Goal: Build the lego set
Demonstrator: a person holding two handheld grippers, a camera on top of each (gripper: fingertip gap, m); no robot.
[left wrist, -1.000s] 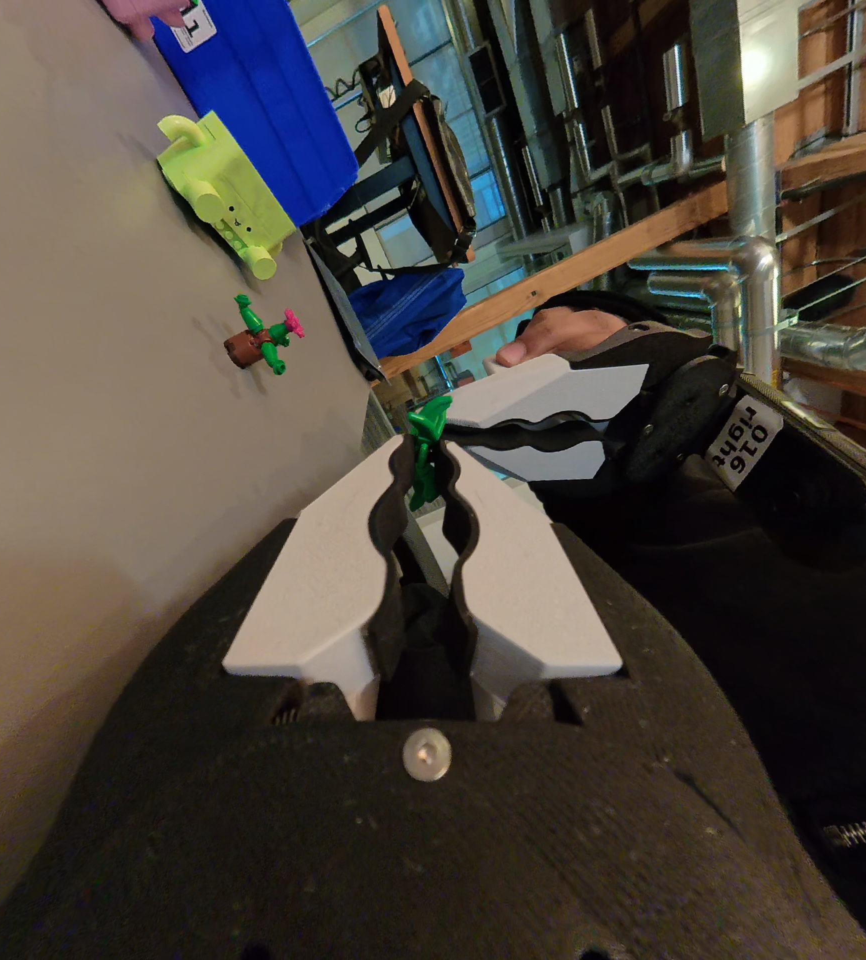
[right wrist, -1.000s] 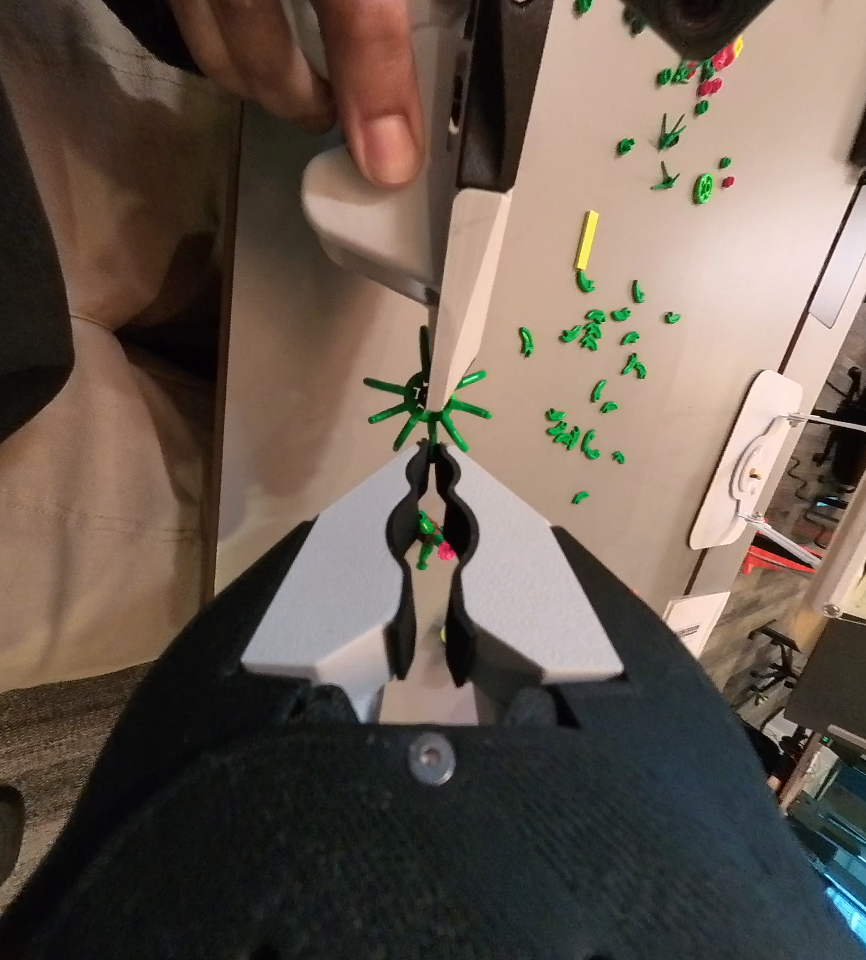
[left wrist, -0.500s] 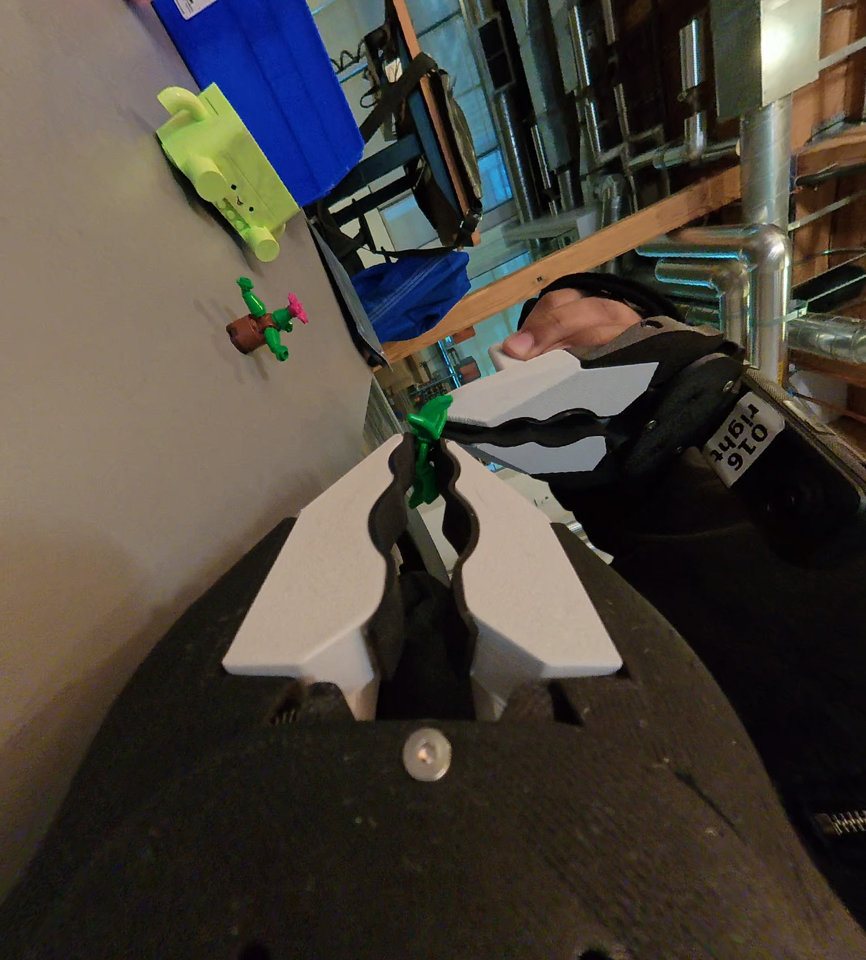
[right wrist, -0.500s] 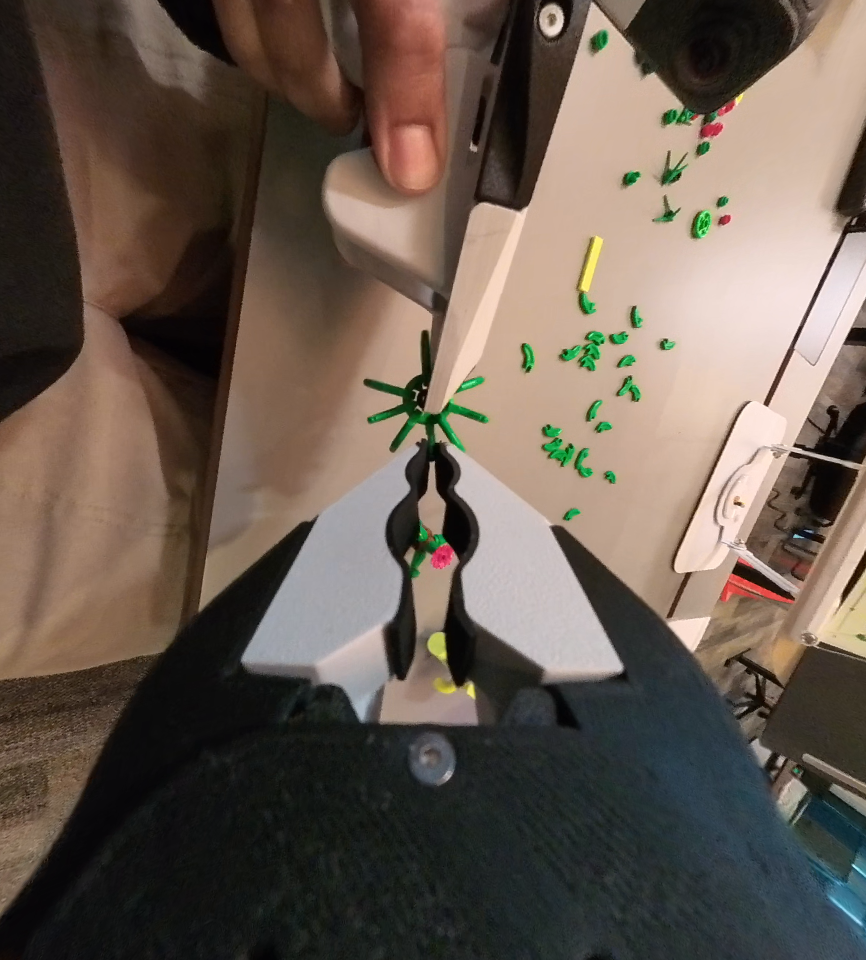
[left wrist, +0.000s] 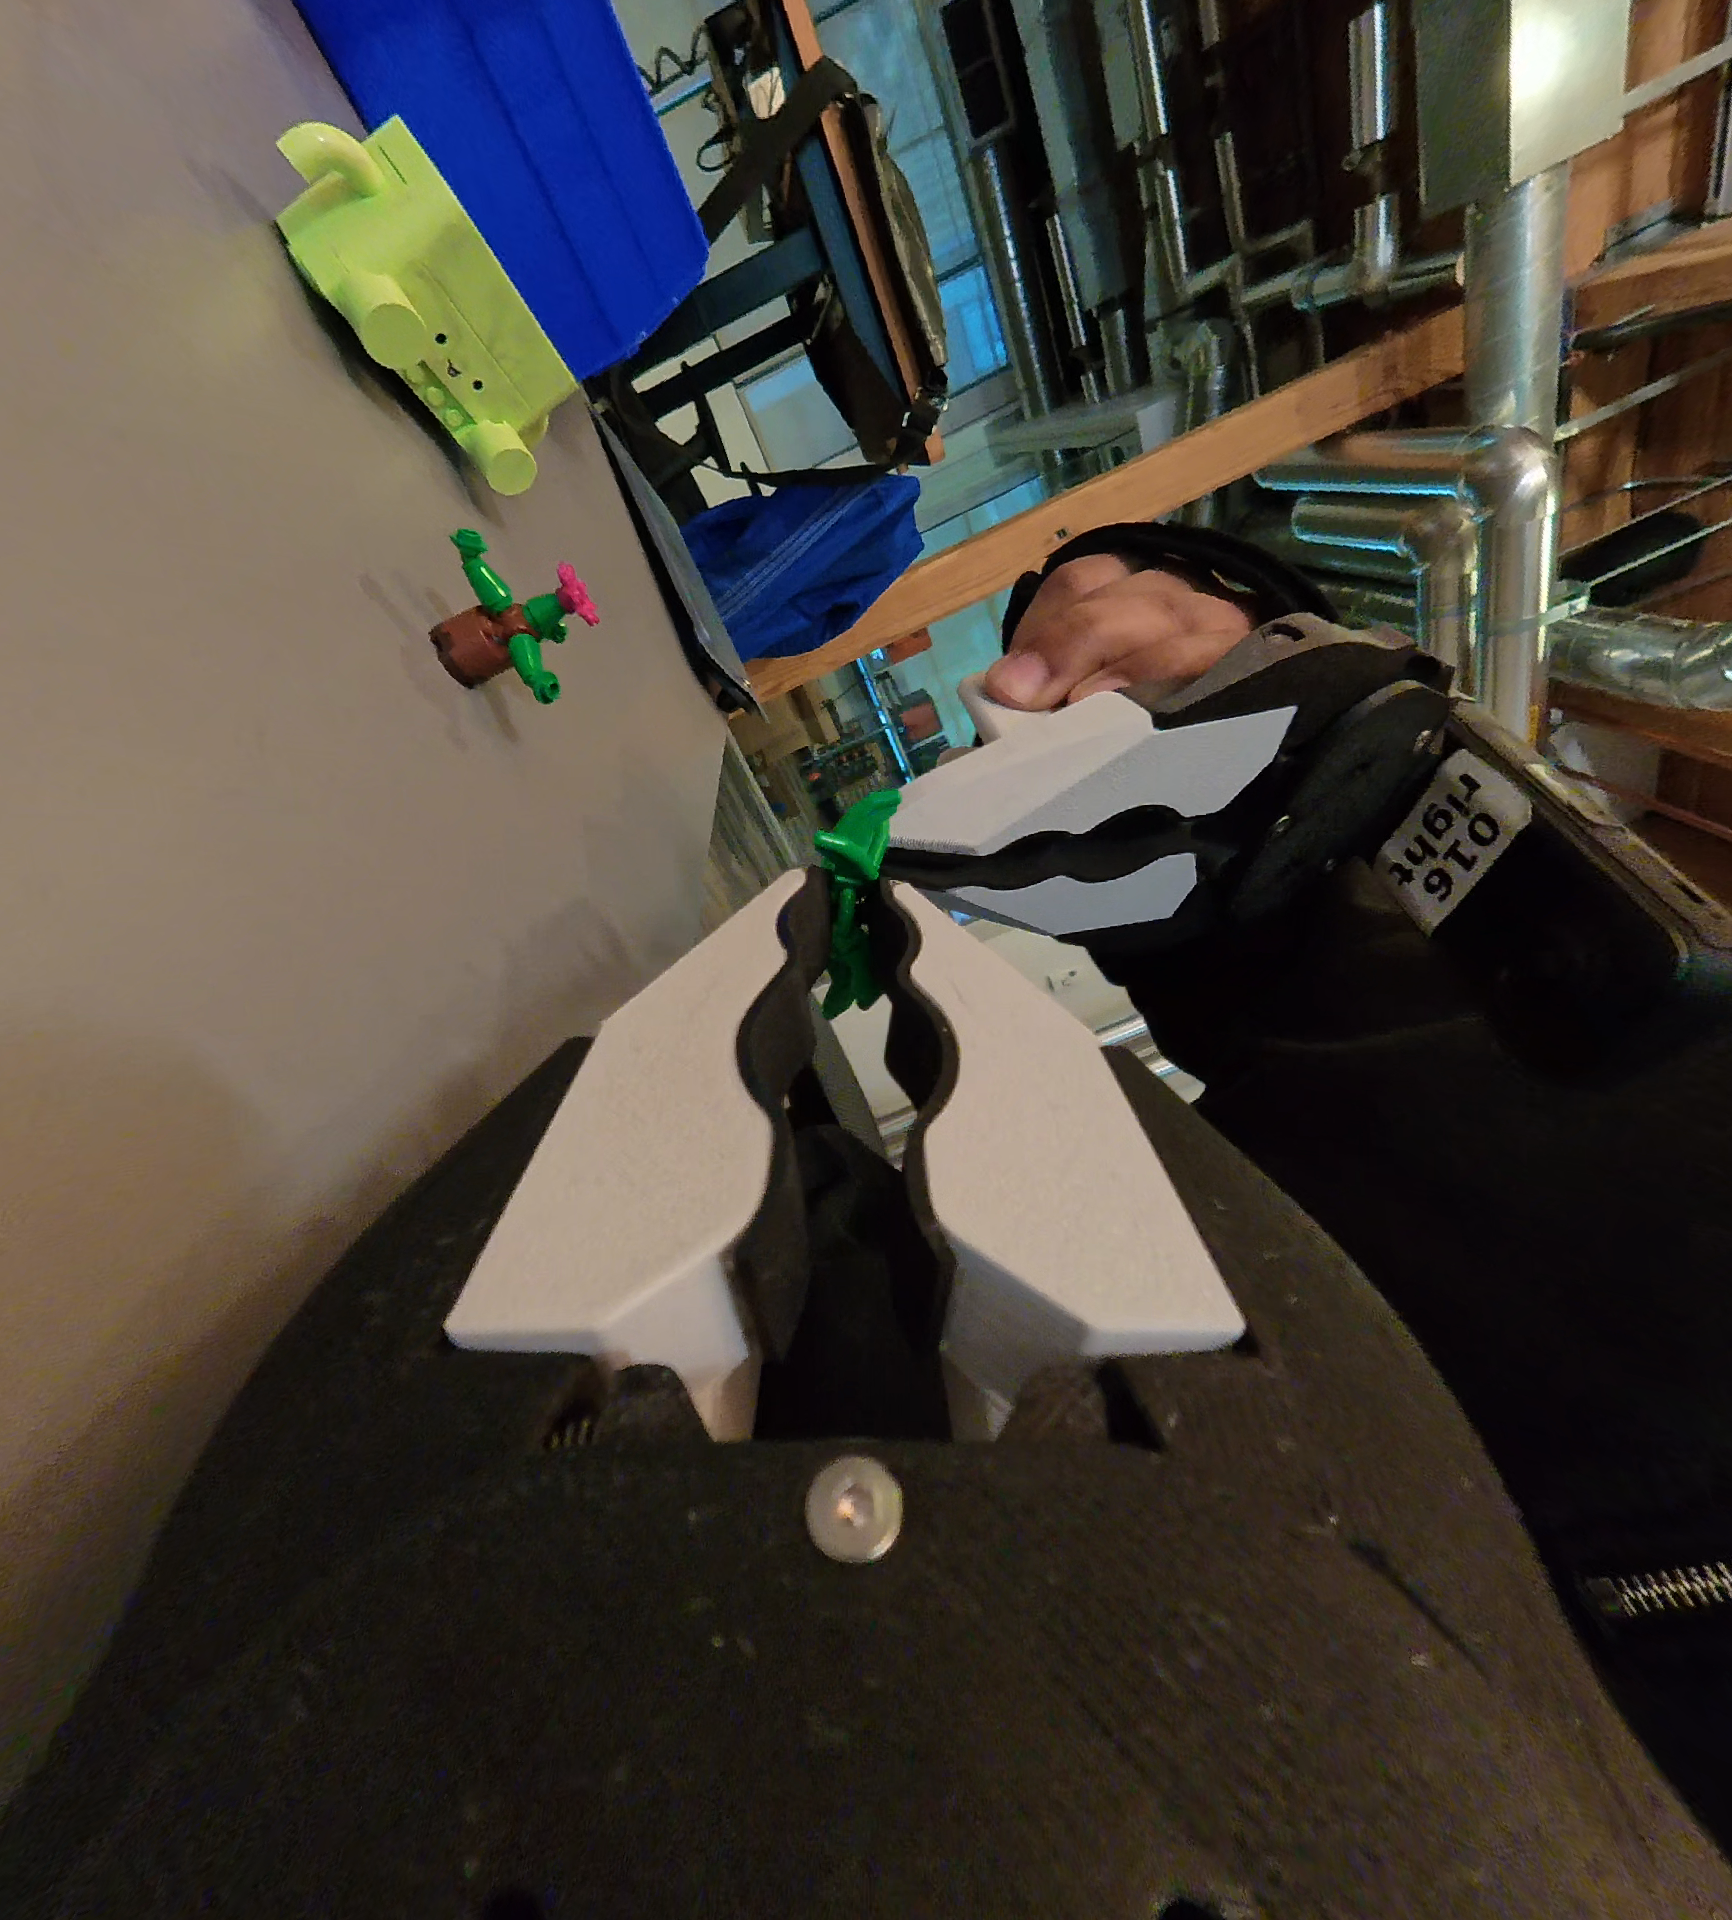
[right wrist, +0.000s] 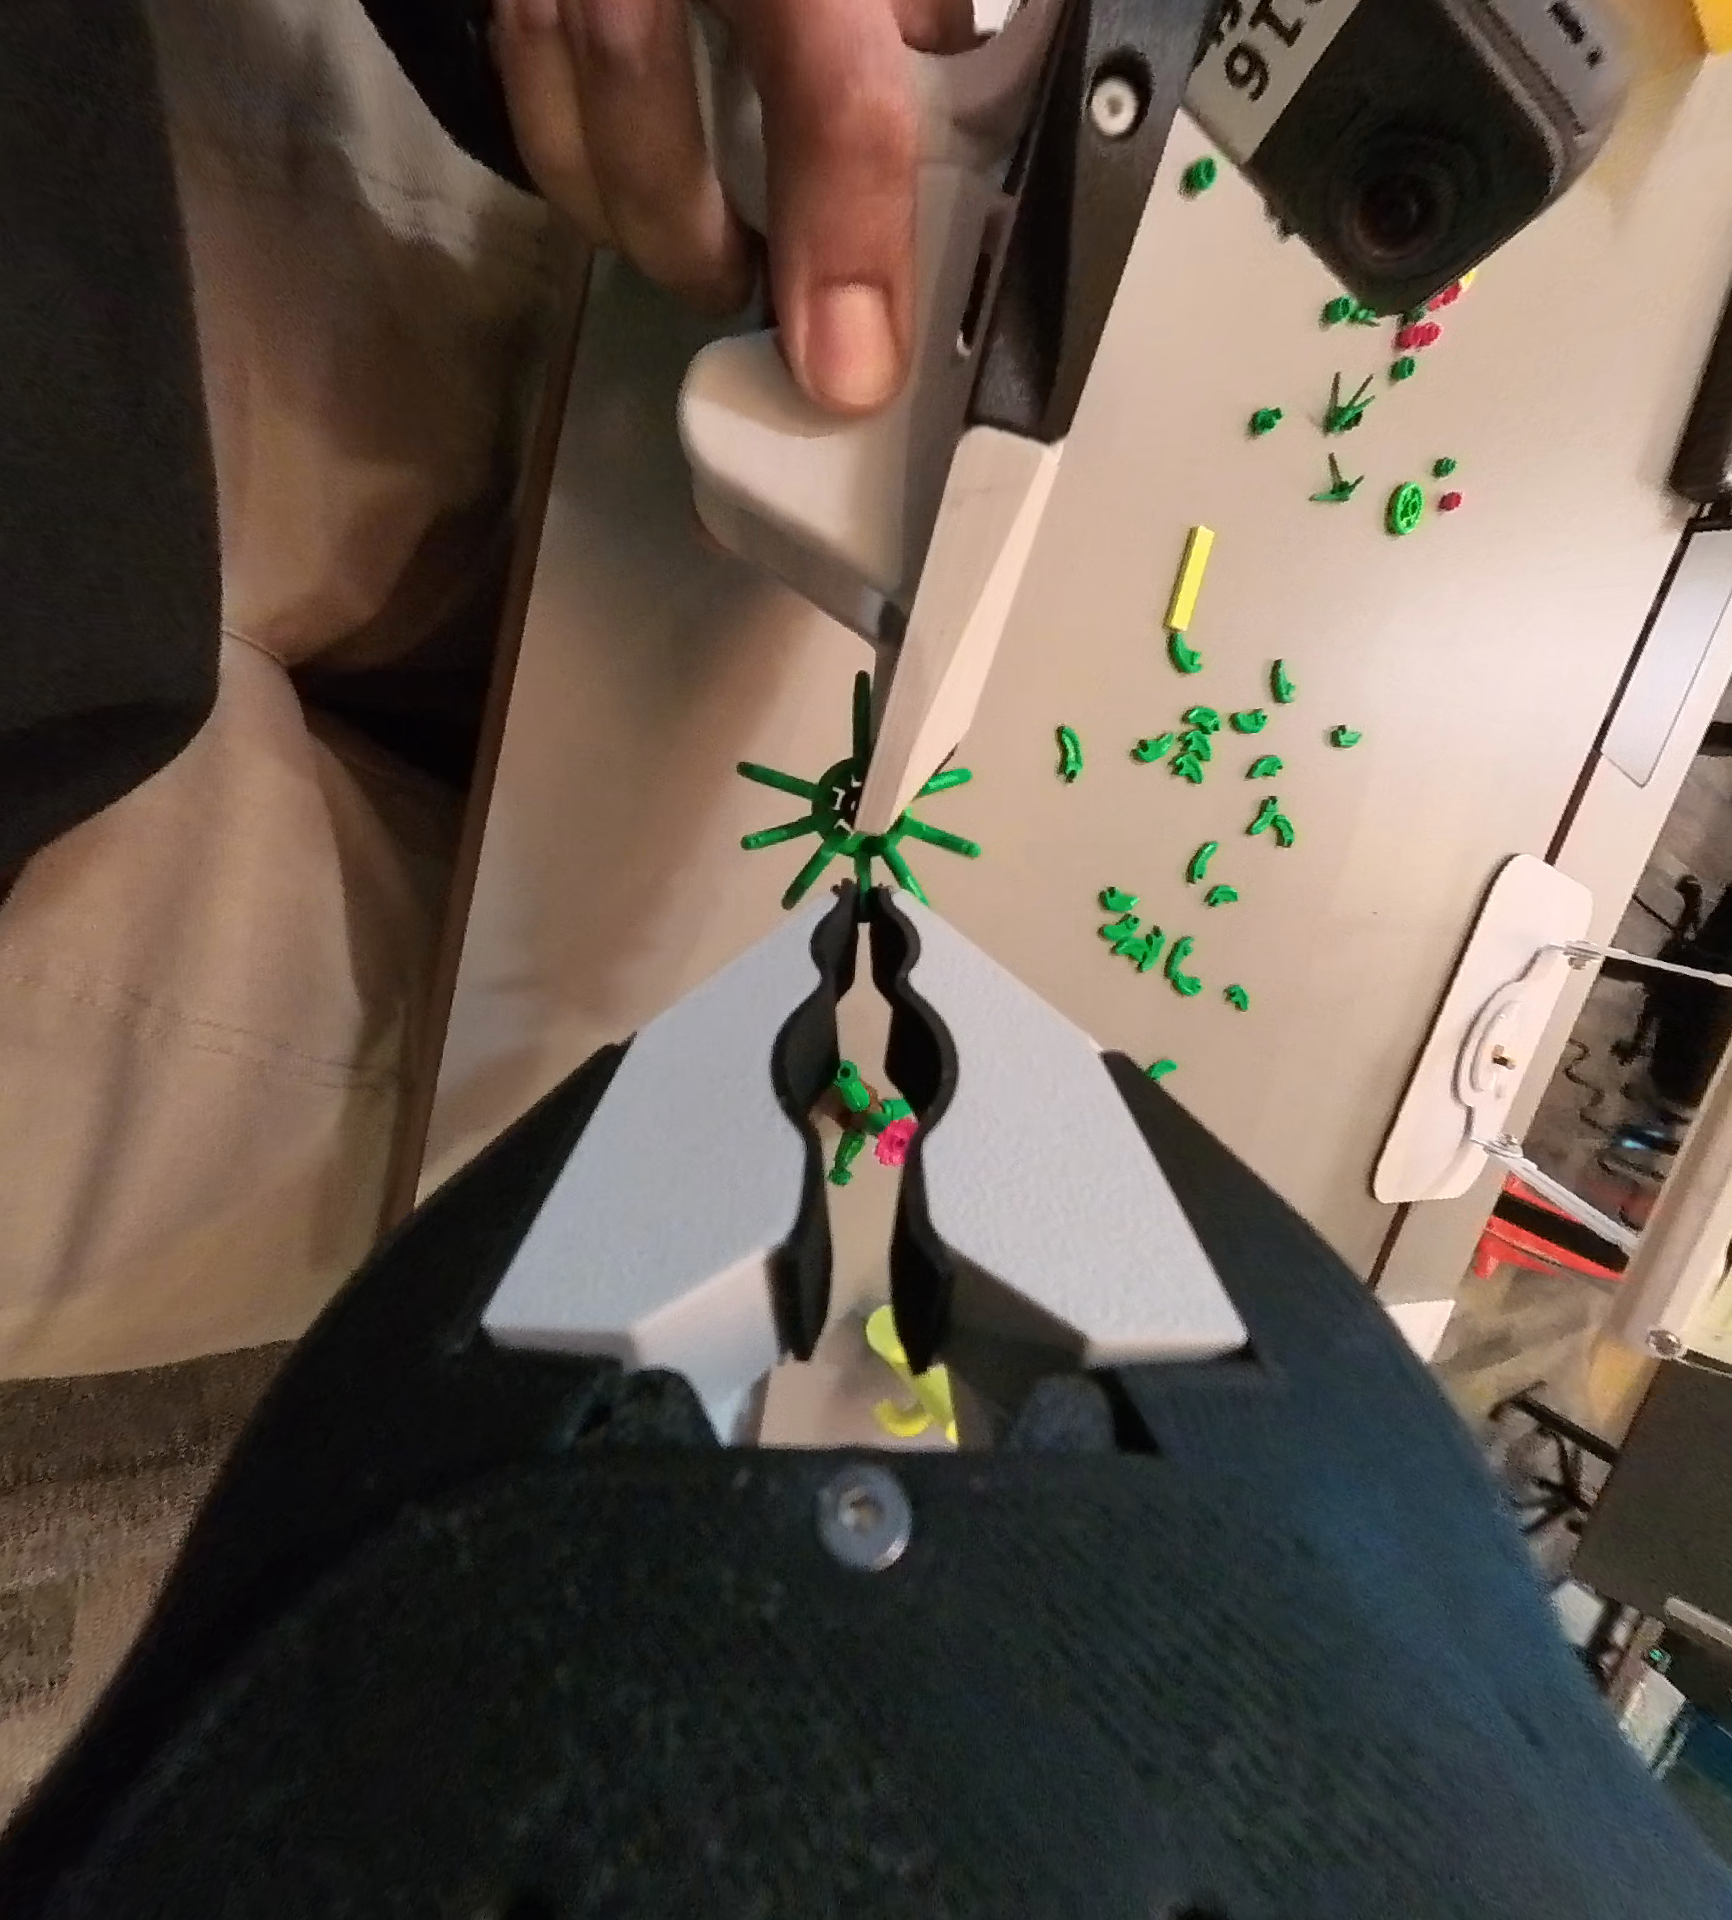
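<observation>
Two hand-held grippers meet above a grey table point(left wrist: 166, 831), both closed on one green spiky Lego plant piece point(right wrist: 857, 810). The left gripper point(left wrist: 846, 904) pinches the piece between the tips of its fingers point(left wrist: 675, 1091), its green stalks running down into the gap between the black pads. The right gripper point(right wrist: 867, 899) comes in from the side, its narrow tips pressed together on the same piece at the plant's edge; in the right wrist view the thin green spikes fan out around a dark hub just beyond the tips, partly covered by a white finger of the left gripper. A person's hand point(left wrist: 1122, 634) holds the right gripper from above, and another hand point(right wrist: 768, 187) grips the left one.

On the table behind, a small built flower point(left wrist: 514, 629) stands with a brown base, green stems and a pink bloom. Past it lies a lime-green piece point(left wrist: 426, 301), touching or just beside a blue bin point(left wrist: 529, 156). In the right wrist view, many loose green bits point(right wrist: 1194, 748) lie scattered on the tabletop, with a yellow bar point(right wrist: 1189, 577) near them and a few red bits point(right wrist: 1418, 332) farther off. A white plate point(right wrist: 1475, 1039) hangs at the table's edge. The person's beige trousers point(right wrist: 166, 987) fill the left of that view.
</observation>
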